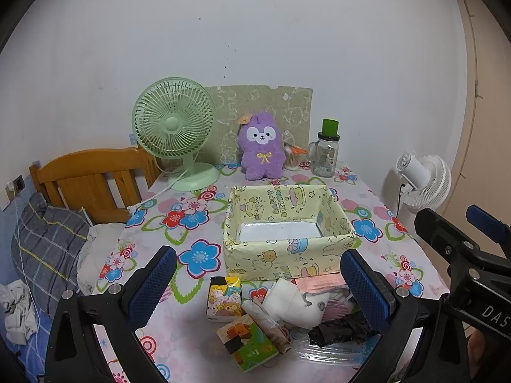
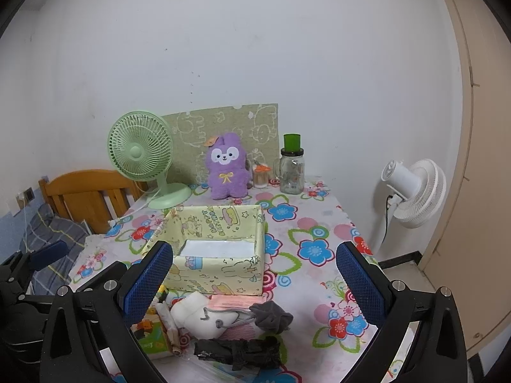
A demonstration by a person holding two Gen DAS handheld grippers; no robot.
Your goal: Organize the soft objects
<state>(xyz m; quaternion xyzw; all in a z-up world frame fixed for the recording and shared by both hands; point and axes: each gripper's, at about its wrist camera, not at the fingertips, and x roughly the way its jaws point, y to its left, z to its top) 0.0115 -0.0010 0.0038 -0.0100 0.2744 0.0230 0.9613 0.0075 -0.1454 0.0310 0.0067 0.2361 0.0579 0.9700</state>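
One empty box (image 1: 289,249) sits mid-table; just before it lie two tissue packs (image 1: 223,300), a white sock (image 1: 295,303) and black cloth (image 1: 338,330). Left gripper (image 1: 255,290) and right gripper (image 2: 255,287) gape, holding nothing. Bare cloth lies right of the box.

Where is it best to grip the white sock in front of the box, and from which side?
Probably grip the white sock across its rolled, bulging middle, coming from above. It lies flat among other items before the box, so a side approach looks blocked. The right gripper is open and near.
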